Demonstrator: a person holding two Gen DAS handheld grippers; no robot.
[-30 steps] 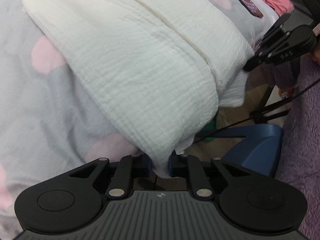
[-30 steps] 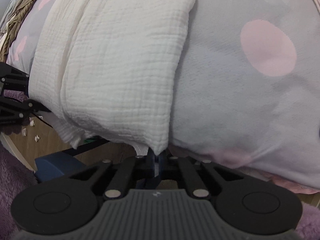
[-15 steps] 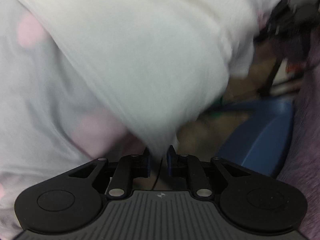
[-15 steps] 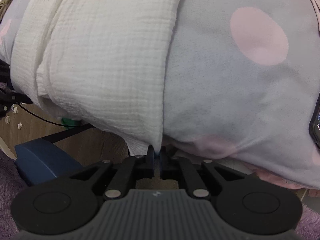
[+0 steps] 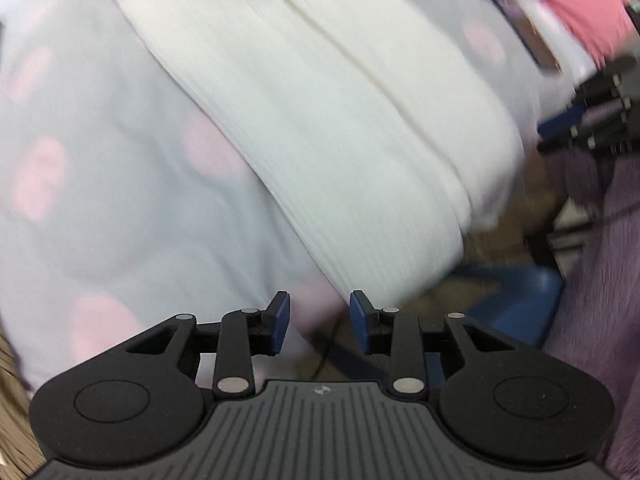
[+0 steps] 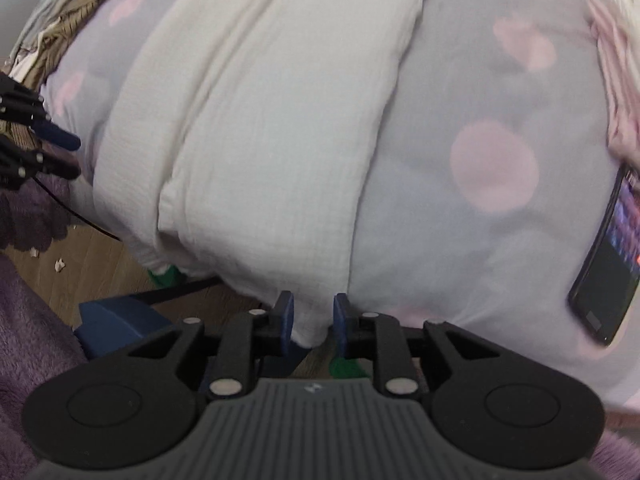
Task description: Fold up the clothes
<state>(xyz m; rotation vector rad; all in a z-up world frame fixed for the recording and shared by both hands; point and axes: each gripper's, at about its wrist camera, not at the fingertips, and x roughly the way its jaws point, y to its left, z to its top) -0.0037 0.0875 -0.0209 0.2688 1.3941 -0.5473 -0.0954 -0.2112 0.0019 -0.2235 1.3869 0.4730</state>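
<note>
A white crinkled garment [image 5: 360,128] [image 6: 264,132] lies folded into a long strip on the grey bedsheet with pink dots [image 5: 100,184] [image 6: 496,80]; its near end hangs over the bed's edge. My left gripper [image 5: 320,320] hovers above that edge with its jaws opening and nothing between them; the picture is blurred. My right gripper [image 6: 313,322] has its jaws opening too, and the garment's lower right corner hangs loosely between the blue pads [image 6: 286,316]. Each gripper shows in the other's view: the right gripper [image 5: 592,120] and the left gripper [image 6: 36,144].
A black phone [image 6: 604,264] [image 5: 528,36] lies on the sheet right of the garment. A blue object [image 6: 116,320] [image 5: 516,300] sits on the wooden floor below the bed's edge. Purple fleece [image 5: 600,288] [image 6: 24,320], pink cloth [image 5: 580,0] and striped fabric [image 6: 68,20] border the scene.
Both grippers were shut on the garment's near corners; now both jaws have parted and both have risen. The left has let go of its corner and shifted left.
</note>
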